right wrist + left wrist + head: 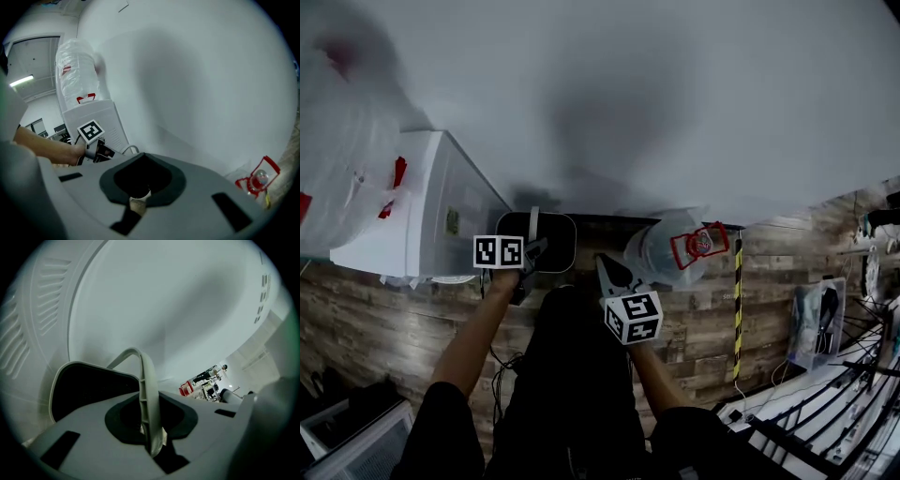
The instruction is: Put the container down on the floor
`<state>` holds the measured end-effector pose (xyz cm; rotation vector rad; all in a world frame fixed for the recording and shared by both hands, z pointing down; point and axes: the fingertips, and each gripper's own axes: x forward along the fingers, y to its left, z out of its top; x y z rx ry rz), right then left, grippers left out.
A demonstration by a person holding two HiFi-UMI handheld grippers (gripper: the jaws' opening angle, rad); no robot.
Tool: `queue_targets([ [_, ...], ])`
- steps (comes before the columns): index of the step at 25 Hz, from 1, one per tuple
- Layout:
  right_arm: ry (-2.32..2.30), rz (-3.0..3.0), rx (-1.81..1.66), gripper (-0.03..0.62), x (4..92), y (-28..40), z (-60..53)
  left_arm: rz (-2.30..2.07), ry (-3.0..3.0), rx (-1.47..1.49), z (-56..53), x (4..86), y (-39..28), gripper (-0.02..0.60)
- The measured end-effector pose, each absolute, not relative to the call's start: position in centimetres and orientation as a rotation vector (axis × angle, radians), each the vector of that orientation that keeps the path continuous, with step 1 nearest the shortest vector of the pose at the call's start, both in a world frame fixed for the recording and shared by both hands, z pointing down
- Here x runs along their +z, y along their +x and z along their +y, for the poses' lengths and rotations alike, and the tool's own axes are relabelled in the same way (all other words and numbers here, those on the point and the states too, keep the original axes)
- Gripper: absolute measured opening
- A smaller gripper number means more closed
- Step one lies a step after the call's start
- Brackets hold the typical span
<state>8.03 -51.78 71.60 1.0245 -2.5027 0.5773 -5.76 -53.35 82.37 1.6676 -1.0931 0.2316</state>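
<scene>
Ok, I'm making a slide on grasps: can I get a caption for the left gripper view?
Left gripper shut on the pale arched handle of a dark container, close to a white wall.

White wall [628, 94] fills upper view. White cabinet [427, 211] at left, against wall. Plastic-wrapped bottle [77, 70] upright on top of cabinet, red marks on wrap. Clear jug [661, 253] with red handle on wood-pattern floor [703, 328], close to wall. Yellow-black striped strip [737, 309] on floor, just beside jug. Clear bag [818, 323] further right, near white rack [825, 412]. Bag contents unclear.
</scene>
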Motion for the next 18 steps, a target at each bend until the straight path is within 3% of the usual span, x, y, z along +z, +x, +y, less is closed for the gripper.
queue_targets([
  [18, 0.974, -2.632, 0.447, 0.011, 83.8, 6.4, -58.5, -1.158, 1.791, 0.160, -57.2, 91.5, -7.9, 0.061],
])
